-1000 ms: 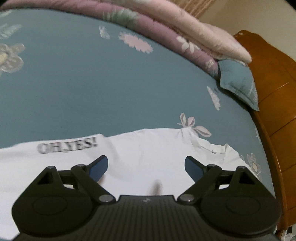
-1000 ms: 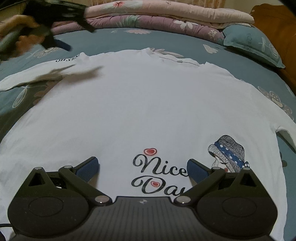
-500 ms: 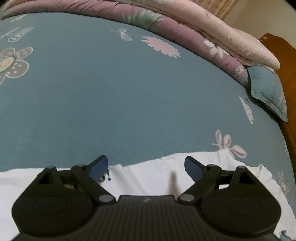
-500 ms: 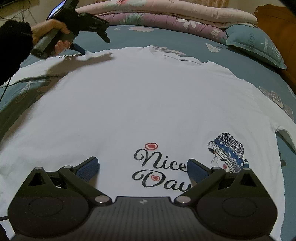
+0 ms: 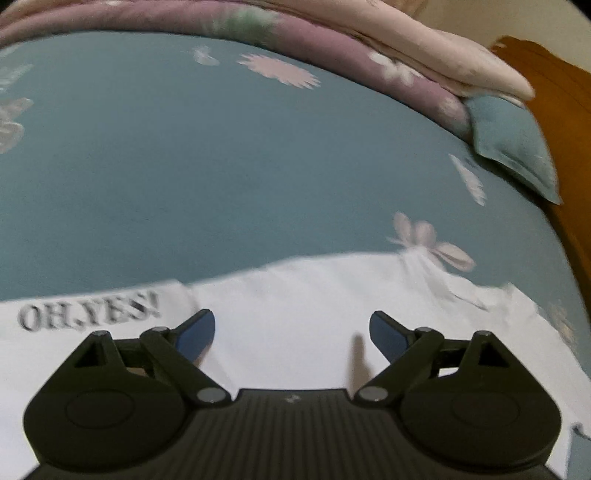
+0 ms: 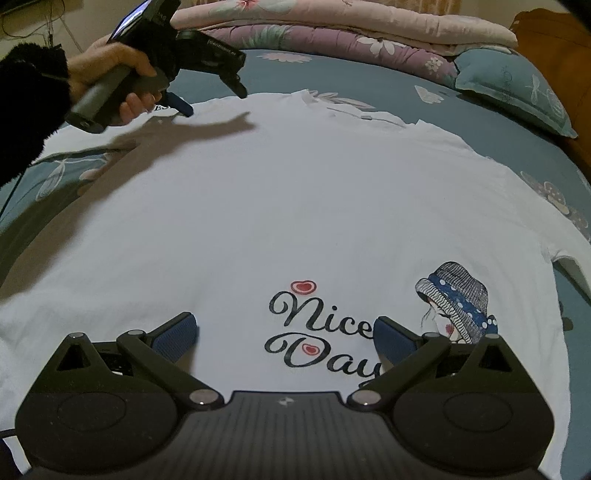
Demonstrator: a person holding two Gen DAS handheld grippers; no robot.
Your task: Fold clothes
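Left claw (image 5: 291, 330) spread wide over white T-shirt (image 6: 295, 206), right claw (image 6: 284, 332) likewise, both empty

I counted one white printed T-shirt (image 6: 295, 206) on one teal flowered bedsheet (image 5: 221, 155), two black two-finger grippers (image 6: 284, 332) (image 6: 214, 98), two folded quilts, one mauve (image 6: 332, 40) and one pink (image 6: 369, 20), and one teal pillow (image 6: 517, 88).

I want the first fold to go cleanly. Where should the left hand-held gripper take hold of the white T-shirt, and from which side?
Probably the shoulder edge beside the "OH,YES!" sleeve. The T-shirt lies flat on the bedsheet, so only its rim gives anything to pinch. Bring the open left hand-held gripper down from above, one finger slipping under the edge from the bare-sheet side.
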